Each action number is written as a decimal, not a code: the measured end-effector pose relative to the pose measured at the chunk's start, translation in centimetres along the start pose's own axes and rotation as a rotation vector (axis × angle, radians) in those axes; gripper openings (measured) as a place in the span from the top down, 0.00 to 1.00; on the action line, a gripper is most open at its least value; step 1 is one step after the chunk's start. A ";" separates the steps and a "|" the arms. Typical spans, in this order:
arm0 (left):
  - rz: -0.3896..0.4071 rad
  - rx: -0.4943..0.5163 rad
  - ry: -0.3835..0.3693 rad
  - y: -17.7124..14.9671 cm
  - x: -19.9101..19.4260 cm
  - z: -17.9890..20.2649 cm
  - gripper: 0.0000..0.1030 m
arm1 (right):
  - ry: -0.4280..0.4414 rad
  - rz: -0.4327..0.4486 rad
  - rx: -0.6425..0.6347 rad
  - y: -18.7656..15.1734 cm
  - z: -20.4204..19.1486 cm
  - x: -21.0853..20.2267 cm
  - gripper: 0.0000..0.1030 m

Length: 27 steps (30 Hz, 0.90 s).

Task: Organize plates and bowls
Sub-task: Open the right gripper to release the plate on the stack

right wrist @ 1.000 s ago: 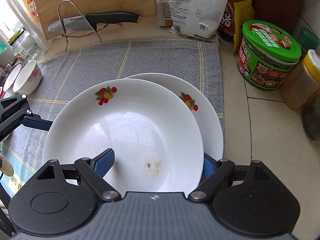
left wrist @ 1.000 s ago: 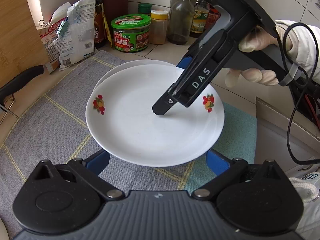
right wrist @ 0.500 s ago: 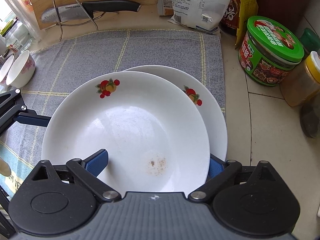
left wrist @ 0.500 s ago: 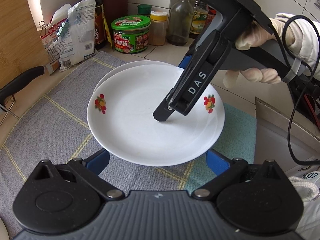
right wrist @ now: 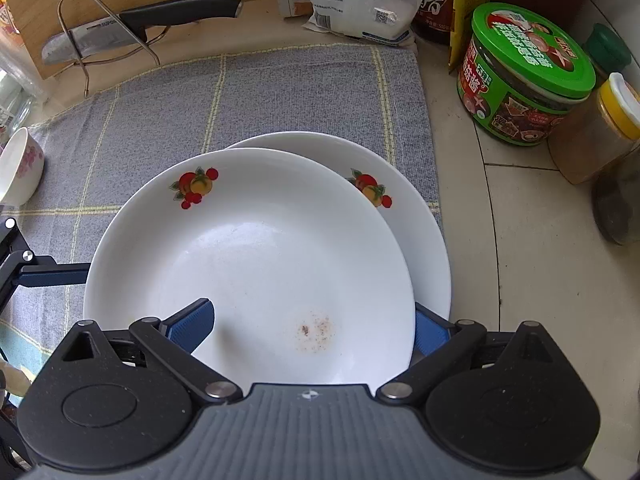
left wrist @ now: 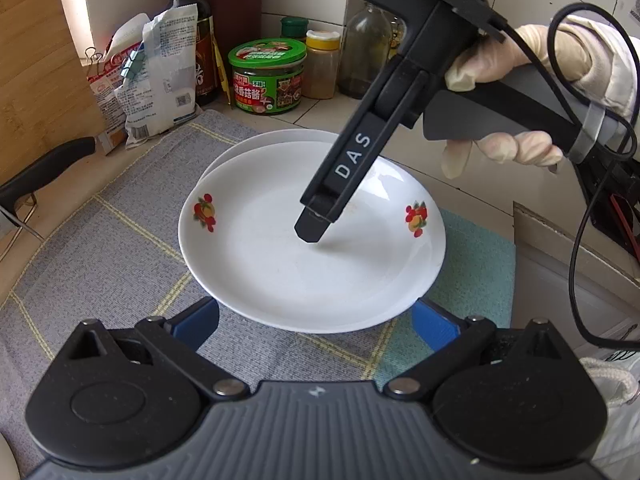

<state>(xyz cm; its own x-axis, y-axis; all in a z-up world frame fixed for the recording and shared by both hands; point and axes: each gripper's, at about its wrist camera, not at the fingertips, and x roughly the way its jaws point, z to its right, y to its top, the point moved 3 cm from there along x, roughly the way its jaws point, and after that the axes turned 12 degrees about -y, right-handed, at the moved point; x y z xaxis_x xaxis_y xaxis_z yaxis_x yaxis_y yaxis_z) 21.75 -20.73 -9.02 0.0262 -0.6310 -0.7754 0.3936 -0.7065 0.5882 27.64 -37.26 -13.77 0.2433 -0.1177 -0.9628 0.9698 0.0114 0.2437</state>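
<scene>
Kitchen table (right wrist: 540, 272), grey checked cloth (right wrist: 280, 92). Right tool (right wrist: 312, 330) jaws just opened wide, straddling the rim of the top plate (right wrist: 248, 256), not pressing it. Top plate sits offset on lower plate (right wrist: 424, 240). Left tool (left wrist: 316, 320) wide, empty, near plates.

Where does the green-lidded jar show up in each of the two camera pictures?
Left wrist view: green-lidded jar sits top centre, behind the plates.
Right wrist view: green-lidded jar sits upper right, beside the grey mat.
Shared landmark: the yellow-capped jar standing right next to it.
</scene>
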 end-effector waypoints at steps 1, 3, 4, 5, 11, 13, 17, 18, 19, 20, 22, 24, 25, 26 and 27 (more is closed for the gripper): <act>0.002 0.000 0.000 0.0 0.0 0.0 0.01 | -0.004 -0.011 0.005 0.2 0.0 0.0 0.01; 0.007 0.001 0.001 0.1 -0.2 0.0 0.01 | -0.014 -0.030 0.013 0.4 -0.1 0.1 0.01; 0.010 0.000 0.000 0.1 -0.2 0.0 0.01 | -0.022 -0.041 0.014 0.5 -0.2 0.2 0.01; 0.013 0.000 -0.001 0.1 -0.2 0.0 0.01 | -0.027 -0.048 0.013 0.6 -0.2 0.2 0.01; 0.027 -0.005 -0.003 0.2 -0.2 -0.1 0.01 | -0.064 -0.071 0.003 1.0 -0.6 0.0 0.00; 0.032 -0.002 -0.006 0.2 -0.2 -0.1 0.01 | -0.072 -0.064 0.002 1.1 -0.6 -0.3 0.00; 0.036 0.004 -0.008 0.3 -0.1 -0.1 0.01 | -0.066 -0.048 0.011 0.8 -0.1 -0.7 0.00; 0.036 0.004 -0.009 0.3 0.0 -0.2 0.01 | -0.066 -0.046 0.012 0.7 -0.1 -0.7 0.00; 0.036 0.004 -0.010 0.4 0.1 -0.2 0.01 | -0.069 -0.035 0.010 0.4 0.0 -0.9 0.00; 0.036 0.006 -0.012 0.5 0.2 -0.3 0.01 | -0.075 -0.028 0.011 0.3 0.0 -1.0 0.00; 0.039 0.012 -0.019 0.6 0.5 -0.3 0.01 | -0.093 0.004 0.009 -0.1 0.1 -1.5 0.00; 0.042 0.019 -0.022 0.7 0.8 -0.3 0.01 | -0.106 0.043 -0.002 -0.3 0.2 -2.0 0.00; 0.042 0.021 -0.016 0.8 1.0 -0.4 0.01 | -0.105 0.071 -0.009 -0.5 0.2 -2.4 0.00; 0.043 0.023 -0.008 0.8 1.1 -0.4 0.01 | -0.102 0.099 -0.010 -0.7 0.2 -2.7 0.00; 0.044 0.026 -0.001 0.7 1.1 -0.3 0.01 | -0.105 0.127 -0.009 -0.9 0.4 -3.0 0.00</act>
<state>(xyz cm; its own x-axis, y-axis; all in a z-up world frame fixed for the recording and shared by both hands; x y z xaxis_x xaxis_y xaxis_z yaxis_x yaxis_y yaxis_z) 22.37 -21.83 -9.57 0.0423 -0.6621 -0.7482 0.3680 -0.6859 0.6278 26.03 -37.30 -11.04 0.3615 -0.2177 -0.9066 0.9315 0.0414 0.3615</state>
